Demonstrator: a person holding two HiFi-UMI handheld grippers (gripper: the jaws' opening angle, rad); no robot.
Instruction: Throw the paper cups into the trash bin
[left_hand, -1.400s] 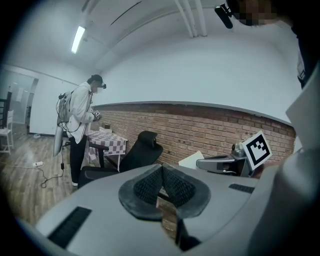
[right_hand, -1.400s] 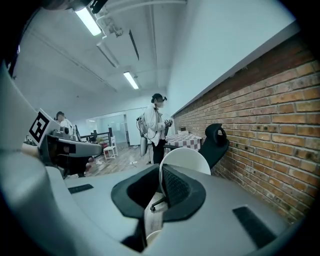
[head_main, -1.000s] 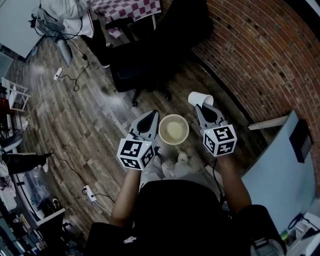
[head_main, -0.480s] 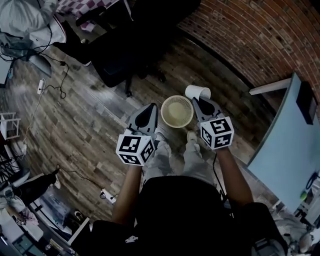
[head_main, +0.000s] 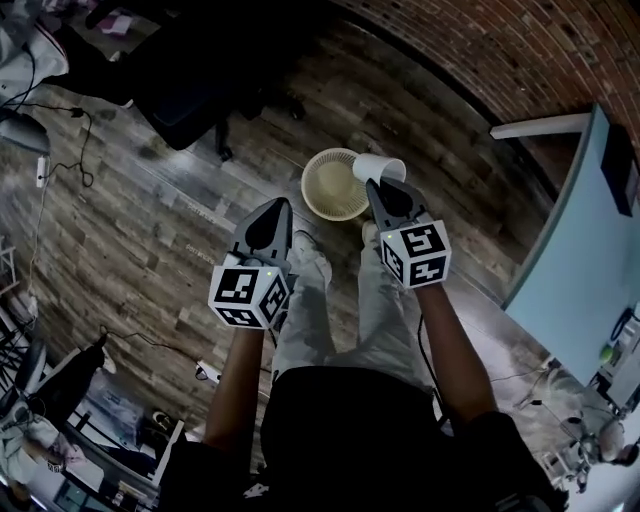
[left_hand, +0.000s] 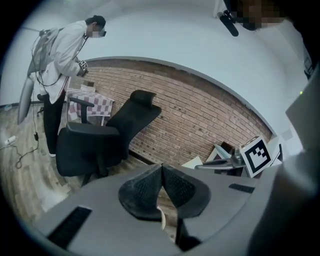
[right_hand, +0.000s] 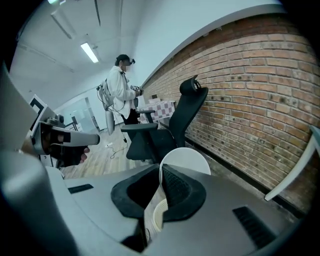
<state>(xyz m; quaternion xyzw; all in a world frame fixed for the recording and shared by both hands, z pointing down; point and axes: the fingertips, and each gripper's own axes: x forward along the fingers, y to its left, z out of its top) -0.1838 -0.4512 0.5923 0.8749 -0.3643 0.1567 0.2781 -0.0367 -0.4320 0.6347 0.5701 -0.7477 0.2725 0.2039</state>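
**Q:** Jaws on the right gripper (head_main: 385, 190), what are they doing?
**A:** Clamped on the wall of the white paper cup (head_main: 378, 168). The cup lies tilted on its side and, in the head view, overlaps the trash bin's (head_main: 308, 190) right rim.
**Q:** And the left gripper (head_main: 272, 208)?
**A:** Its jaws are pressed together with nothing between them. It is held near the bin's left, over the wooden floor (head_main: 150, 230).
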